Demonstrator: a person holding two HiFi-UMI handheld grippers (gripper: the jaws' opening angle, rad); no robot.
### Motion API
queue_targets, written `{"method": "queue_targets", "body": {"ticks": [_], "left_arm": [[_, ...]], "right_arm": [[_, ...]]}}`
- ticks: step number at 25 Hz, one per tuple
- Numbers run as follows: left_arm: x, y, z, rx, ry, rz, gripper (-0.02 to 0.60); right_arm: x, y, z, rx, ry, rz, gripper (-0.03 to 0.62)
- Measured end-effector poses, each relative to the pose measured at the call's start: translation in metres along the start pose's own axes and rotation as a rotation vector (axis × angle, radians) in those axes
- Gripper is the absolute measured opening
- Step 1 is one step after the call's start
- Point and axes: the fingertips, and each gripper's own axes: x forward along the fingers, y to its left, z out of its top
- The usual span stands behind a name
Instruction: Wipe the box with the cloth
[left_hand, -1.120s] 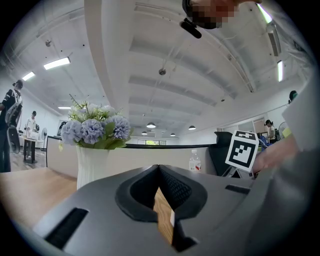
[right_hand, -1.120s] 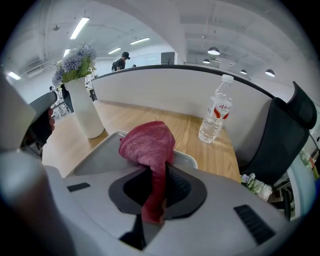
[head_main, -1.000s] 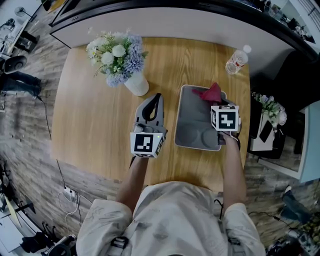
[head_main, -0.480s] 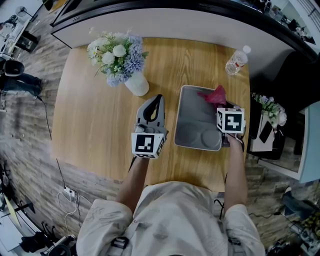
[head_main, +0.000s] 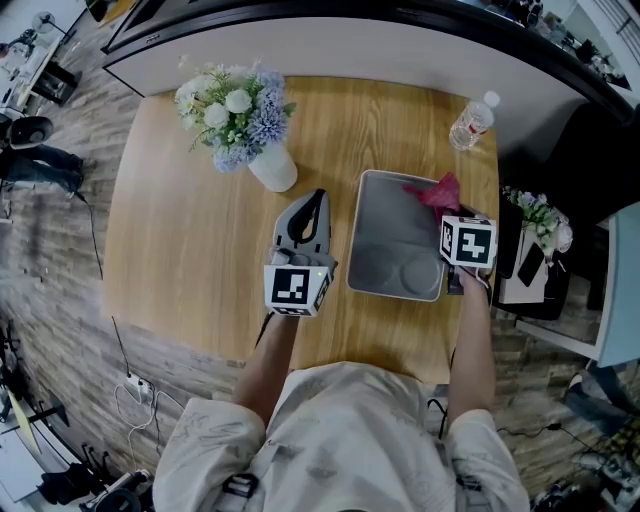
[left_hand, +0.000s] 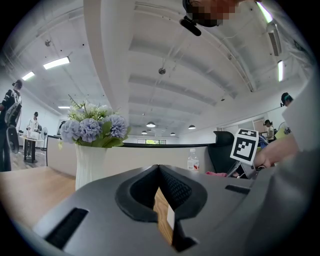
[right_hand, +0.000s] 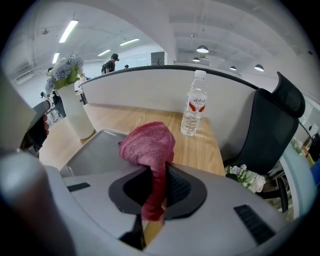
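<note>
1. The wooden table (head_main: 180, 250) has plenty of bare room on its left half. Its right edge runs close beside the box, so that side is tight.
2. The grey box (head_main: 385, 235) lies open-topped on the table's right half, its floor bare. I judge the wiping is under way, with the stroke now at the far right corner.
3. The vase of flowers (head_main: 245, 125) stands beyond the box's left side, apart from it and out of the wiping path.
4. The left gripper (head_main: 313, 200) is held just beside the box's left wall, its jaws pressed together on nothing.
5. The right gripper (right_hand: 156, 172) is clenched on the red cloth (right_hand: 149, 142), which bunches up over the box's far right corner. I cannot tell whether it touches the rim.
6. The next move, I'd say, calls for pressing the cloth down and drawing it across the floor or along the rim, clear of the table's edge and of the water bottle (head_main: 472, 122) past that corner.
</note>
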Motion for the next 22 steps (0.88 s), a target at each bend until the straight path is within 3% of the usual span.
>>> {"method": "queue_targets", "body": {"ticks": [10,22], "left_arm": [[-0.003,0.001,0.004,0.005,-0.008,0.003,0.009],[-0.014,0.006,0.014,0.011,-0.03,0.025,0.009]], "right_arm": [[-0.009,0.006,0.007,0.01,-0.035,0.013,0.064],[-0.059,0.028,0.053,-0.014,-0.18,0.058,0.063]]}}
